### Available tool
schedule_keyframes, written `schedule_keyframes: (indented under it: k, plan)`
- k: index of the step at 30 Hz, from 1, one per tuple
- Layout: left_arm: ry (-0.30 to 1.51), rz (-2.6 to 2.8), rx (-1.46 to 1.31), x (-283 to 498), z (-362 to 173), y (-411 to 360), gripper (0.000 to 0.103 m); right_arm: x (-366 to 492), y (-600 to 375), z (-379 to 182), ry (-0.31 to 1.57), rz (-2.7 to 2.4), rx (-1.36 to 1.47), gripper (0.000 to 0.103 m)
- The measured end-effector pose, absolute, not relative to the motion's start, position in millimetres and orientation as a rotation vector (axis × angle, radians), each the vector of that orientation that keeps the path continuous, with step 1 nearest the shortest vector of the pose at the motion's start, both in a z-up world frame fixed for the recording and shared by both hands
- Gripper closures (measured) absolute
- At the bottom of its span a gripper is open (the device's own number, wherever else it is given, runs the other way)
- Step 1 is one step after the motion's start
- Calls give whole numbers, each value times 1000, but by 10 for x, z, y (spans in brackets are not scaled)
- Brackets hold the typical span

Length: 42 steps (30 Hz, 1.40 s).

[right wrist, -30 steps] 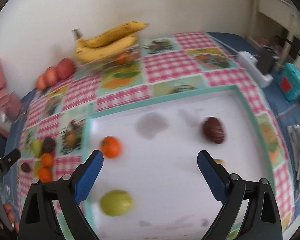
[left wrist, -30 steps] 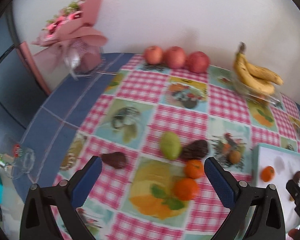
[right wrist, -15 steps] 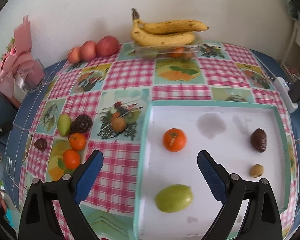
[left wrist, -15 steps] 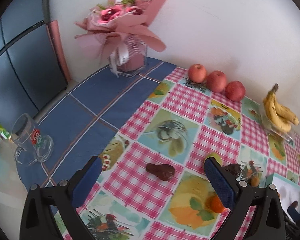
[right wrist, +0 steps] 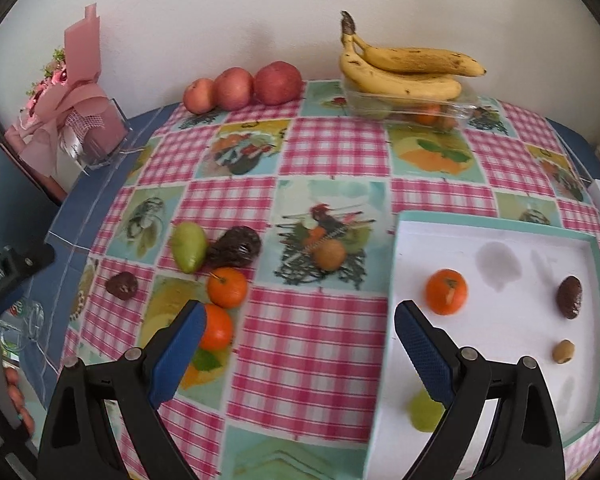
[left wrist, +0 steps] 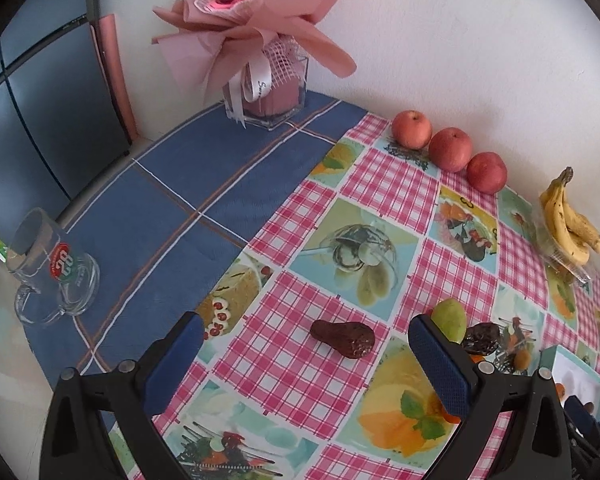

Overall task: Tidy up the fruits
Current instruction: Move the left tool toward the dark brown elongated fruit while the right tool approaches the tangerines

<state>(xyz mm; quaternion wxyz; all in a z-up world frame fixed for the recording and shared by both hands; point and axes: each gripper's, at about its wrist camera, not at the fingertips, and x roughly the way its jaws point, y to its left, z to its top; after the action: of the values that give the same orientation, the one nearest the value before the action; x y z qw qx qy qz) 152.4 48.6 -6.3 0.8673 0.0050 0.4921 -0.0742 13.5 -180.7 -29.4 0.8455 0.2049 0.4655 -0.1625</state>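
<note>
A dark brown avocado lies on the checked tablecloth straight ahead of my open left gripper, which holds nothing. Beyond the right finger sit a green pear and a second dark fruit. My right gripper is open and empty above the cloth, left of the white tray. The tray holds an orange, a dark avocado, a small brown fruit and a green pear. On the cloth to the left lie a pear, a dark fruit, two oranges and a small avocado.
Three red apples line the wall, and bananas rest on a clear box. A bouquet in a glass vase and a glass mug stand on the blue cloth at the left. A hand shows bottom left.
My left gripper has swung left, putting the dark avocado between its fingers' line of sight. My right gripper has swung left off the tray toward the loose fruit on the cloth.
</note>
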Motion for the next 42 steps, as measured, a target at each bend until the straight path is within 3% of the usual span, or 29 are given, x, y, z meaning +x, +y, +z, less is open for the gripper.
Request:
schedule_keyframes:
  k: [24,42]
  plan:
    - [1250,-264,117,1801,-823,205,0,516,-1389,-965,1184,-299,416,8]
    - [1253,-282,126,1841,-875,139,2,676,-1058,-1053,1203,-276,277,8]
